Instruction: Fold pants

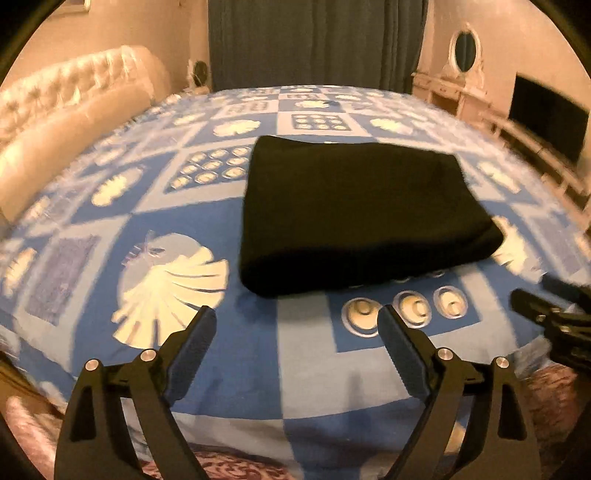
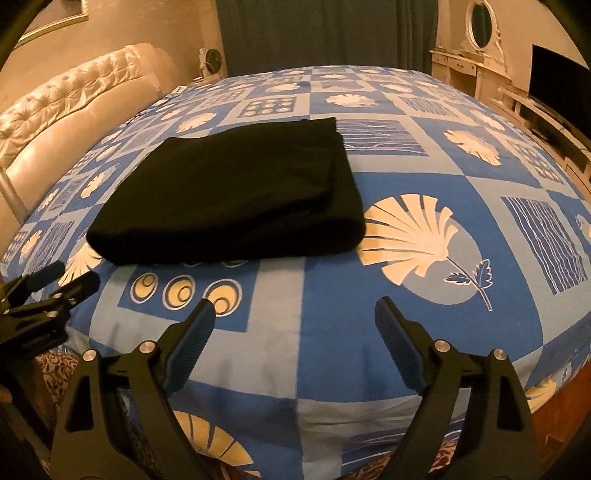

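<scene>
Black pants (image 1: 354, 210) lie folded into a compact rectangle on the blue patterned bedspread (image 1: 236, 369); they also show in the right wrist view (image 2: 232, 195). My left gripper (image 1: 297, 314) is open and empty, hovering near the bed's front edge, short of the pants. My right gripper (image 2: 295, 306) is open and empty, also back from the pants, to their right. The right gripper shows at the right edge of the left wrist view (image 1: 532, 299). The left gripper shows at the left edge of the right wrist view (image 2: 66, 280).
A cream tufted headboard (image 2: 74, 107) runs along the left. Dark curtains (image 2: 325, 33) hang behind the bed. A white dresser with an oval mirror (image 2: 476, 48) and a dark TV screen (image 2: 561, 85) stand at the right. Patterned carpet (image 1: 236, 469) lies below the bed edge.
</scene>
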`<act>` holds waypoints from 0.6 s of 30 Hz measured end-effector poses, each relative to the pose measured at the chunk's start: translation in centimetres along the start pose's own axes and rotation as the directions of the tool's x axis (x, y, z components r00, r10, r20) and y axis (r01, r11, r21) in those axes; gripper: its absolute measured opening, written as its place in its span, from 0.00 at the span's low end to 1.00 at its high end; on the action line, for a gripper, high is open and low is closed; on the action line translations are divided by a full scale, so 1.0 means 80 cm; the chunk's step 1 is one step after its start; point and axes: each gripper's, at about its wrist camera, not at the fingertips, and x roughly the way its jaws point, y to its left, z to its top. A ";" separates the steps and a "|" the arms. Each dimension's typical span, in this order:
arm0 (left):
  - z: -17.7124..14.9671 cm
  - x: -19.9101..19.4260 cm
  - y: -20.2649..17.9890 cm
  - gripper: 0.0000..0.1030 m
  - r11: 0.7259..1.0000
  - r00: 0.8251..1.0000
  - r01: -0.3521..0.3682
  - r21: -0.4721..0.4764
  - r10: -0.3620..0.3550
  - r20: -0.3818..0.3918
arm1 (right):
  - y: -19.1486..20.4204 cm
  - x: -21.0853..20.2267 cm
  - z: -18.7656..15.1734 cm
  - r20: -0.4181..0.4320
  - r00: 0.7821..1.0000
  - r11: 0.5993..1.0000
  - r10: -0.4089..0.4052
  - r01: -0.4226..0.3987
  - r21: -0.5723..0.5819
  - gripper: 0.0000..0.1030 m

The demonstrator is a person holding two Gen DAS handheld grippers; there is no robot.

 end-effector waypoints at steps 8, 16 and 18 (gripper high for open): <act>0.001 -0.010 -0.020 0.85 0.997 0.999 0.042 0.069 -0.044 0.027 | 0.012 -0.003 -0.005 -0.004 1.000 1.000 -0.003 0.003 -0.019 0.88; 0.000 -0.012 -0.023 0.85 0.992 0.993 0.113 0.057 -0.114 0.010 | 0.013 -0.003 -0.006 -0.005 1.000 1.000 -0.002 0.002 -0.019 0.88; 0.002 -0.013 -0.020 0.85 0.993 0.993 0.113 0.042 -0.113 0.014 | 0.014 -0.003 -0.007 -0.002 1.000 1.000 -0.005 0.005 -0.018 0.88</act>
